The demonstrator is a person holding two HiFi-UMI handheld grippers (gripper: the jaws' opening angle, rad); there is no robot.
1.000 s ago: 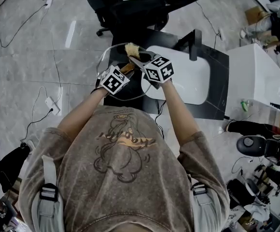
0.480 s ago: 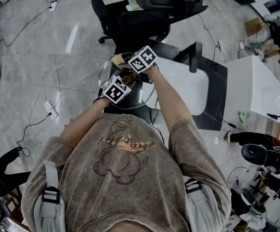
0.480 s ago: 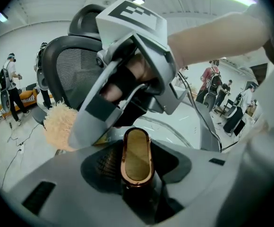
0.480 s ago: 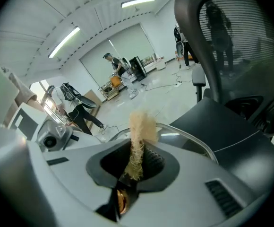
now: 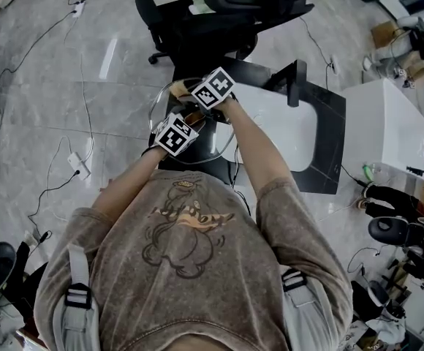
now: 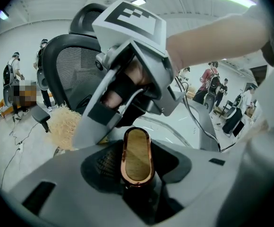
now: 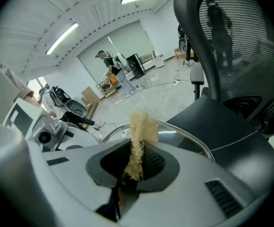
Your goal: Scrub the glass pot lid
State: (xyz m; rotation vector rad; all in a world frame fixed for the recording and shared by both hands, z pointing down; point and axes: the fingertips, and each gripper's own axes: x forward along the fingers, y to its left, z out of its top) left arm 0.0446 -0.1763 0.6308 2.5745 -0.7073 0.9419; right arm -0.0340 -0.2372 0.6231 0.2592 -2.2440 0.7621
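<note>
Left gripper (image 6: 138,178) clamped on lid (image 7: 189,135) handle (image 6: 137,154); right gripper (image 7: 133,170) clamped on scrubber (image 7: 140,126). Scrubber tip lies at the lid's far rim, beyond the left gripper. Contact unclear.

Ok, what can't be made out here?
Head view: where the scrubber meets the glass lid, tiny and partly under the right gripper.
Left gripper view: most of the lid's glass, blocked by the right gripper.
Right gripper view: any grime, too faint on clear glass.

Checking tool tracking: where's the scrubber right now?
The scrubber is clamped in the right gripper, tuft at the glass lid's rim. In the head view it's left of centre, just short of the black office chair.
</note>
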